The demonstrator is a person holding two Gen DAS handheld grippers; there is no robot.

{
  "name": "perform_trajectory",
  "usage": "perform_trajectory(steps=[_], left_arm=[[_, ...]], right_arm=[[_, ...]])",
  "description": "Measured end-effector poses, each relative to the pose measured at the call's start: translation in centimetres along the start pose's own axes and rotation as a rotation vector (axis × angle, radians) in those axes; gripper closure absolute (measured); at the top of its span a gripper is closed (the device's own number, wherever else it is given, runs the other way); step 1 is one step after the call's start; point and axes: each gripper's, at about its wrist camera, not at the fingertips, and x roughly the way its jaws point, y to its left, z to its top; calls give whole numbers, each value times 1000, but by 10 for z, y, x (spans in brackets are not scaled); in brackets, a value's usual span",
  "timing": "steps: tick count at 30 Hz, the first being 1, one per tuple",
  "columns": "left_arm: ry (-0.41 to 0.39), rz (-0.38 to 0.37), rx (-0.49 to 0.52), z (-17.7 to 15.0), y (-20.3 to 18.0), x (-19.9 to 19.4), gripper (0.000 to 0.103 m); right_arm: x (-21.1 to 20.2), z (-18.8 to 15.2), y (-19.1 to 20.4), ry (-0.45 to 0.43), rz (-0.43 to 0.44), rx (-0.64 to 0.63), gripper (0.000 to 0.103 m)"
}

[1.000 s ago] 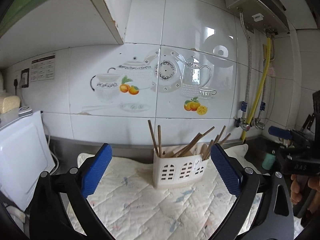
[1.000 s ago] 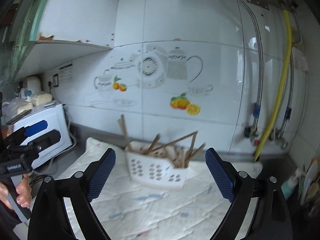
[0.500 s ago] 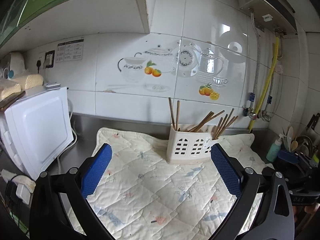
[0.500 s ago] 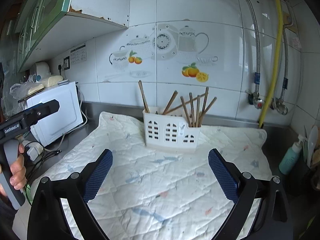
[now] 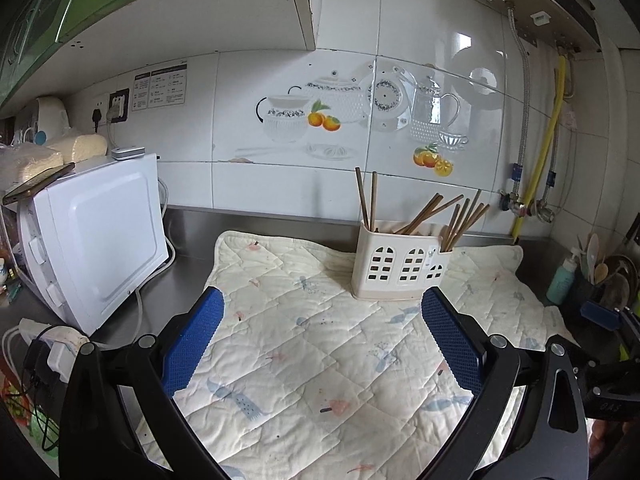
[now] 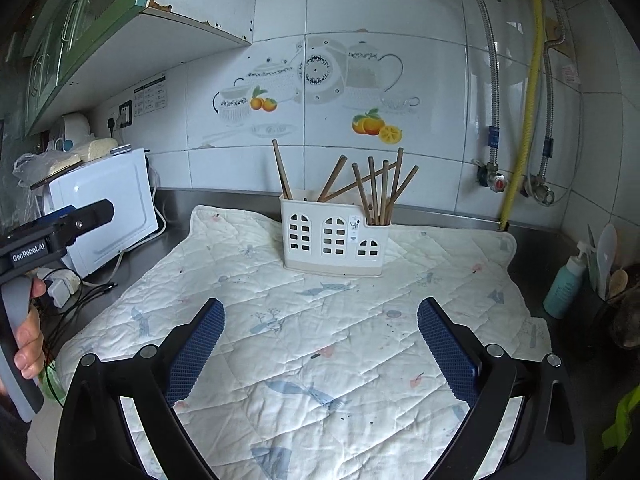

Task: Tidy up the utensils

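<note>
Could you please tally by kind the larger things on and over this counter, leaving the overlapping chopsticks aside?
White utensil holder: 1
Quilted mat: 1
White microwave: 1
Teal bottle: 1
Hand-held gripper: 2, left hand-held gripper and right hand-held gripper, both open
Total: 6

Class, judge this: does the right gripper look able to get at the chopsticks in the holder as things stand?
Probably yes. The right gripper is open and empty, and only bare quilt lies between it and the holder; the chopsticks stick up free above the rim.
</note>
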Motion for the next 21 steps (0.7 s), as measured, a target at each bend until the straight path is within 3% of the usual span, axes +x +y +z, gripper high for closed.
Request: perform_trajectory(steps=[7, 21], left_arm=[[-7, 22, 34, -8, -3, -9, 5], [5, 55, 143, -34, -15, -16, 5]], right_arm=[[-14, -3, 6, -7, -34, -13, 8], [-13, -17, -3, 59, -36, 64, 7]])
